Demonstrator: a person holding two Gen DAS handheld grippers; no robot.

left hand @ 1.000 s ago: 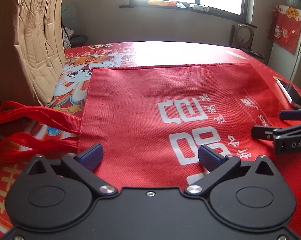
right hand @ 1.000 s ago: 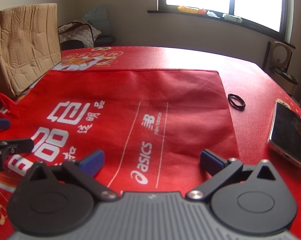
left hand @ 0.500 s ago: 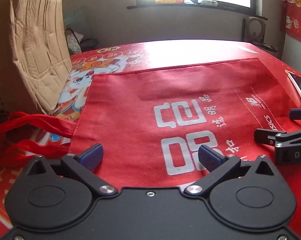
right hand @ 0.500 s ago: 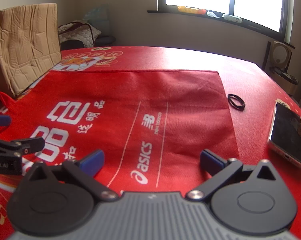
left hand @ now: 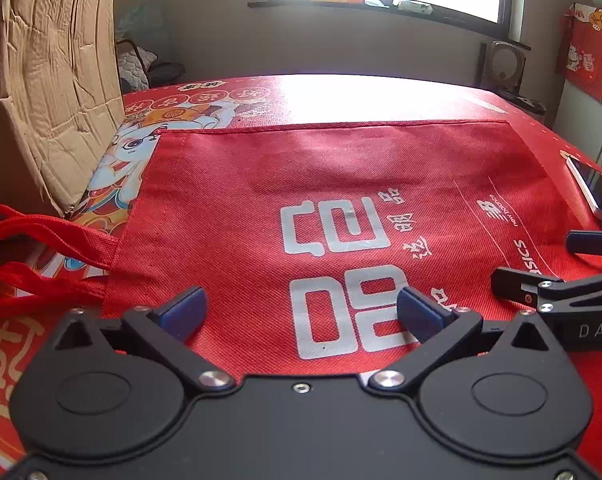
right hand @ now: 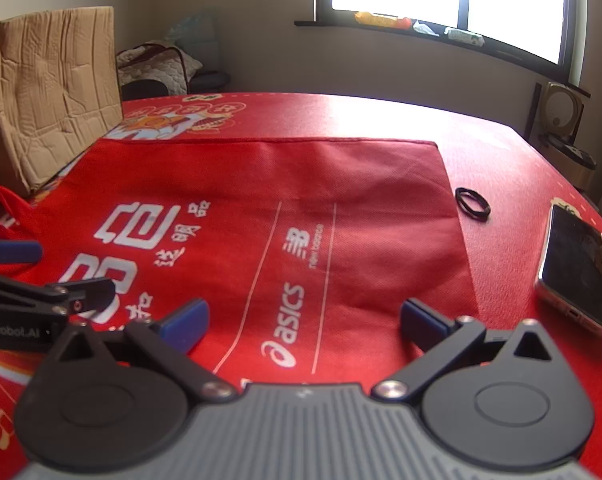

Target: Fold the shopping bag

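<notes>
The shopping bag (left hand: 341, 200) lies flat and unfolded on the red printed tablecloth (right hand: 421, 120), printed side up, its two handles (left hand: 41, 264) trailing off the left edge toward a creased cardboard box (left hand: 61, 80). It looks like thin non-woven fabric: light, limp and slightly grippy, so it should crease readily but sag and drag if lifted by one point alone. A shallow ridge runs across the far half, so it may need smoothing once folded. The sensible places to take hold appear to be the near hem, one pinch toward each corner, so the edge rises evenly and can be carried over to the far hem. The left gripper (left hand: 301, 308) hovers low over the near edge above the large white characters, its blue pads spread wide and holding nothing. The right gripper (right hand: 303, 318) sits beside it over the logo panel, likewise spread wide and empty; whether either is touching the fabric cannot be told. To the right of the bag, clear of it, lie a black hair tie (right hand: 473, 204) and a phone (right hand: 577, 268), close enough that a swung corner might brush them.
</notes>
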